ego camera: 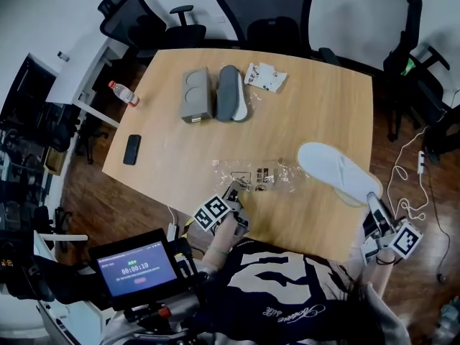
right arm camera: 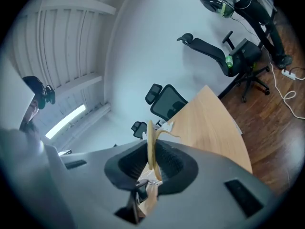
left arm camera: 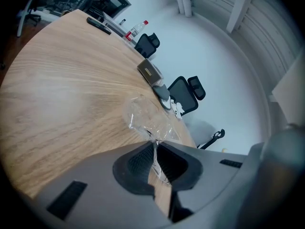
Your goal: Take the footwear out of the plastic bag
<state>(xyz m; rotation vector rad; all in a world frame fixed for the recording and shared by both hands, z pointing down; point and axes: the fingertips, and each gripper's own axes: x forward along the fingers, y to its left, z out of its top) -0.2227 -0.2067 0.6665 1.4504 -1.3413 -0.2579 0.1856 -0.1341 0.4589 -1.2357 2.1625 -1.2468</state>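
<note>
Your left tool (left arm camera: 155, 149) is pressed together on a twisted corner of the clear crinkled plastic bag (left arm camera: 145, 116). The film runs up between the two dark pads. The rest of the bag lies flat on the light wooden table (left arm camera: 62, 94), near its front edge, just ahead of that tool (ego camera: 236, 194).

Your right tool (right arm camera: 151, 151) is pinching the thin beige sole edge of the white cloth slipper (right arm camera: 151, 137). From the head view, that tool (ego camera: 372, 205) grips one end of the slipper (ego camera: 336, 171) at the table's right front corner. The slipper's other end reaches inward toward the bag (ego camera: 259, 174). The slipper is outside the bag, just to its right. You cannot tell from above whether it touches the tabletop.

Farther back on the table (ego camera: 316, 113), a grey slipper (ego camera: 231, 92) lies beside a flat grey block with two round dents (ego camera: 195, 94). A white printed packet (ego camera: 264, 76) lies just to their right. A black phone (ego camera: 131, 149) and a clear bottle with a red cap (ego camera: 123, 93) sit near the left edge, well apart from both tools.
</note>
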